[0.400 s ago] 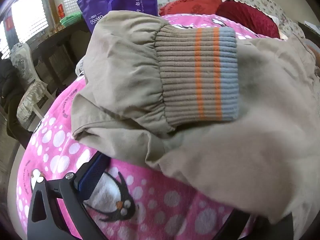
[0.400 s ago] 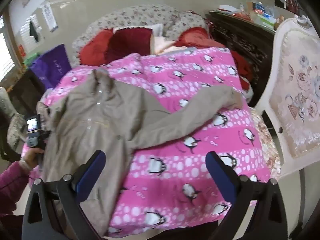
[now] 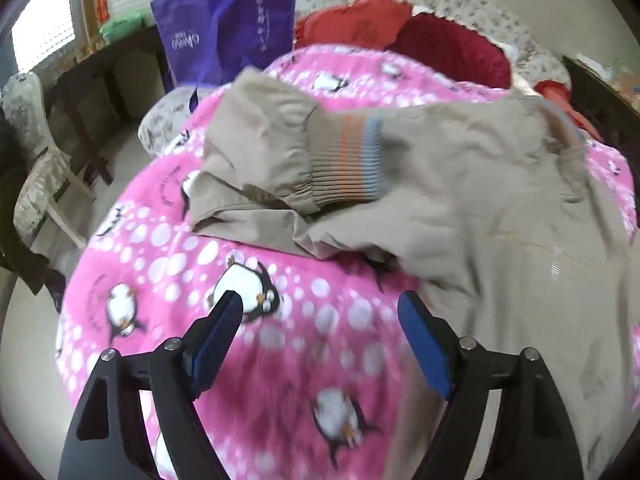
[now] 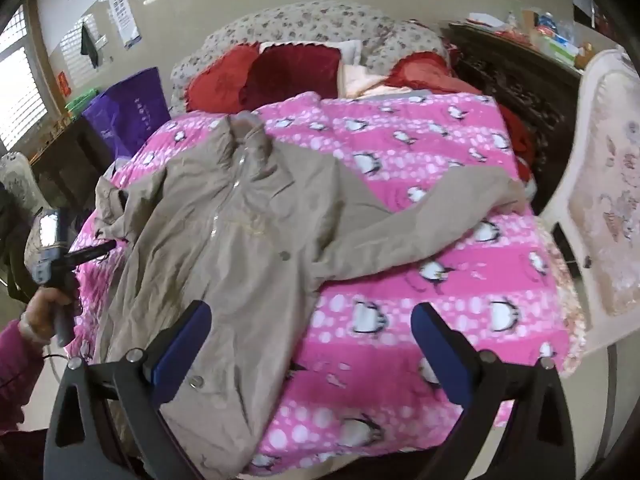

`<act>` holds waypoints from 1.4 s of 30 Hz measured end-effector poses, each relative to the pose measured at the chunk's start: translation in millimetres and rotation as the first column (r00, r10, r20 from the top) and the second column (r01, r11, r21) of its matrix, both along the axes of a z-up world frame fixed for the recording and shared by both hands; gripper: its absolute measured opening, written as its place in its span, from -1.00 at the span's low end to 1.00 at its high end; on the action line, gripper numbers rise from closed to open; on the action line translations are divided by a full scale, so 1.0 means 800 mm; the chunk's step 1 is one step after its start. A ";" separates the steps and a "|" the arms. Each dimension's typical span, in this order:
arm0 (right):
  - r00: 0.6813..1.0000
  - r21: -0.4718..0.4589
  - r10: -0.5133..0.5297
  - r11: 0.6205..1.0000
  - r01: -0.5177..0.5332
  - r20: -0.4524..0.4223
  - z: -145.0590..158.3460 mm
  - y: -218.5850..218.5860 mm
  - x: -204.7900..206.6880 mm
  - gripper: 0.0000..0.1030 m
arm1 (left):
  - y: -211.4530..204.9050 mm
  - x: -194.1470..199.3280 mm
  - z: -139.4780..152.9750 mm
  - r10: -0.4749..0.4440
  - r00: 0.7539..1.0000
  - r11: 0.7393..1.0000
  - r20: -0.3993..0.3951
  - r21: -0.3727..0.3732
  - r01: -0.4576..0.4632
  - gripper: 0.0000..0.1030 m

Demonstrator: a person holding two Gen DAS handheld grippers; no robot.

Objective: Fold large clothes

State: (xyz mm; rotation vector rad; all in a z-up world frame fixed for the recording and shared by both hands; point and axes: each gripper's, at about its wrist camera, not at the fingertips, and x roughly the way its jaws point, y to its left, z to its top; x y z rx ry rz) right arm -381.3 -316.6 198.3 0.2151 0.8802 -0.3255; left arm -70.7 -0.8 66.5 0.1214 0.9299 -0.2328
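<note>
Pulled back from the beige jacket (image 3: 480, 200), the left gripper (image 3: 320, 316) now hovers over the pink penguin blanket (image 3: 288, 380), jaws wide and empty. One sleeve lies folded across the jacket's body, its ribbed cuff (image 3: 348, 160) striped orange and blue. The right gripper (image 4: 312, 324) is also spread wide, holding nothing, above the rumpled jacket (image 4: 224, 220), whose other sleeve (image 4: 440, 216) stretches out across the blanket (image 4: 400, 360).

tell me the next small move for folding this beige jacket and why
Probably bring the right hand-held gripper across to the far sleeve and take it near its end. That sleeve lies stretched out over the pink penguin blanket, while the other sleeve's striped cuff is already laid onto the jacket. Both hand-held grippers are open and empty, the left hand-held gripper included.
</note>
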 end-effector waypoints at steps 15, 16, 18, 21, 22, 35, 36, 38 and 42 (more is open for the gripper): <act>0.977 0.107 0.208 0.973 -0.202 -0.045 -0.035 0.088 0.095 0.97 | -0.018 -0.091 0.064 -0.073 0.996 0.997 0.060 -0.001 0.073 0.38; 0.976 0.100 0.212 0.973 -0.208 -0.039 -0.031 0.089 0.098 0.97 | -0.022 -0.091 0.066 -0.070 0.996 0.998 0.059 0.003 0.070 0.38; 0.978 0.085 0.206 0.975 -0.203 -0.028 -0.024 0.087 0.106 0.97 | -0.028 -0.089 0.065 -0.073 0.996 0.997 0.053 -0.002 0.073 0.38; 0.982 0.079 0.187 0.979 -0.186 -0.009 -0.018 0.079 0.114 0.97 | -0.035 -0.087 0.065 -0.072 0.996 0.997 0.055 -0.011 0.073 0.38; 0.984 0.074 0.177 0.982 -0.176 0.000 -0.018 0.076 0.117 0.97 | -0.037 -0.086 0.065 -0.070 0.996 0.997 0.052 -0.016 0.071 0.38; 0.997 -0.008 0.080 0.997 -0.079 0.018 -0.050 0.068 0.159 0.97 | -0.060 -0.076 0.061 -0.086 0.995 0.996 0.052 -0.009 0.087 0.38; 0.997 -0.019 0.079 0.997 -0.078 0.018 -0.053 0.070 0.160 0.97 | -0.060 -0.075 0.060 -0.086 0.995 0.996 0.051 -0.008 0.086 0.38; 0.997 -0.046 0.081 0.996 -0.081 0.007 -0.058 0.072 0.167 0.97 | -0.061 -0.073 0.058 -0.086 0.995 0.996 0.049 -0.006 0.086 0.38; 0.996 -0.067 0.092 0.994 -0.092 0.005 -0.067 0.078 0.172 0.97 | -0.062 -0.071 0.054 -0.084 0.995 0.996 0.047 0.004 0.084 0.38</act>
